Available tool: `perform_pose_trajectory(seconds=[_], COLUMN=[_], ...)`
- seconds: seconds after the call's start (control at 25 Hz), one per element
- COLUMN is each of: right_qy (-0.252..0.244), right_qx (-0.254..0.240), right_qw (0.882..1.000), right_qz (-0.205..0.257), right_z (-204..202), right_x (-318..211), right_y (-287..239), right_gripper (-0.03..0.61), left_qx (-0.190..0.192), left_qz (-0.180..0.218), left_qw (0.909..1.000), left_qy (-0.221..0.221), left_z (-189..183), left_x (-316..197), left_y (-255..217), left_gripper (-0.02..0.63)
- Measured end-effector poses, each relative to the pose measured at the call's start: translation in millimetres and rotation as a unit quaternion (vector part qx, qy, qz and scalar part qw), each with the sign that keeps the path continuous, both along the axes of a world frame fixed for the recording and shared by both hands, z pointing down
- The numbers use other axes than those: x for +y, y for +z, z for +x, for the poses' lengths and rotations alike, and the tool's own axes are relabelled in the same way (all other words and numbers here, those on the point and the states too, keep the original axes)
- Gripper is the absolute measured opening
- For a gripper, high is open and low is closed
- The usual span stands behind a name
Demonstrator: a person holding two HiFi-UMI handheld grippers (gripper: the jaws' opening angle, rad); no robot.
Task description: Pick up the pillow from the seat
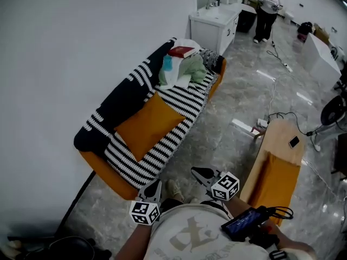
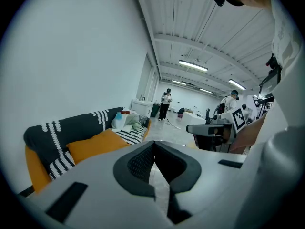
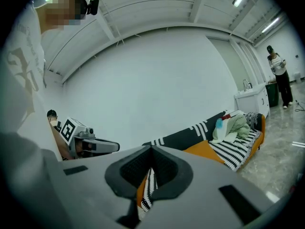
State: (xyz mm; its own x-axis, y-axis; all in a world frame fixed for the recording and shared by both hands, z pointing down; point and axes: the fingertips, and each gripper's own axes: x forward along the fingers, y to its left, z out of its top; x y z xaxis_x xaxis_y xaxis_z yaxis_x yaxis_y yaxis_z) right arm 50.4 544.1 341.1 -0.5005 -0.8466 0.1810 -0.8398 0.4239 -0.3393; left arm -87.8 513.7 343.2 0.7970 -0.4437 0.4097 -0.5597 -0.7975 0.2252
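Observation:
An orange pillow (image 1: 146, 124) lies on the seat of a sofa (image 1: 97, 172) draped in a black-and-white striped cover, at the left. Both grippers hover over the grey floor in front of the sofa, well short of the pillow. My left gripper (image 1: 154, 187) is shut and empty, and its tip points toward the sofa's near end. My right gripper (image 1: 199, 173) is also shut and empty, just to the right of it. The left gripper view has the pillow (image 2: 93, 146) far off to the left of the shut jaws. In the right gripper view the pillow (image 3: 205, 149) sits beyond the jaws to the right.
Clothes and a red book (image 1: 181, 52) are piled at the sofa's far end. Behind it stands a white sink cabinet (image 1: 214, 23), with a person (image 1: 267, 10) further back. A wooden bench with an orange cushion (image 1: 276, 167) stands to the right, and cables (image 1: 282, 115) cross the floor.

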Motion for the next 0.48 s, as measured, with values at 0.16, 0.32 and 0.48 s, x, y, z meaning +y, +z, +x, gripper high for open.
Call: perform_pose_trajectory(seconds=[0.16,0.32,0.48], right_qy=[0.006,0.005,0.017], right_qx=[-0.007,0.001,0.003], right_qw=[1.000,1.000,1.000], right_qz=[0.000,-0.001,-0.011], right_z=[-2.7,-3.0,12.8], right_x=[-21.1,-43.1,-89.3], right_y=[-0.8,-2.0,15.2], right_gripper=[0.012,0.012,0.012], left_qx=[-0.005,0.000,0.007], left_qz=[-0.009,-0.011,-0.016], left_qw=[0.9999,0.9999,0.9999], left_qy=[-0.010,-0.009,0.003], left_z=[-10.8,-5.6,15.6], left_x=[-15.6,-41.3,-89.5], left_y=[9.5,12.0,28.6], left_gripper=[0.009,0.011,0.011])
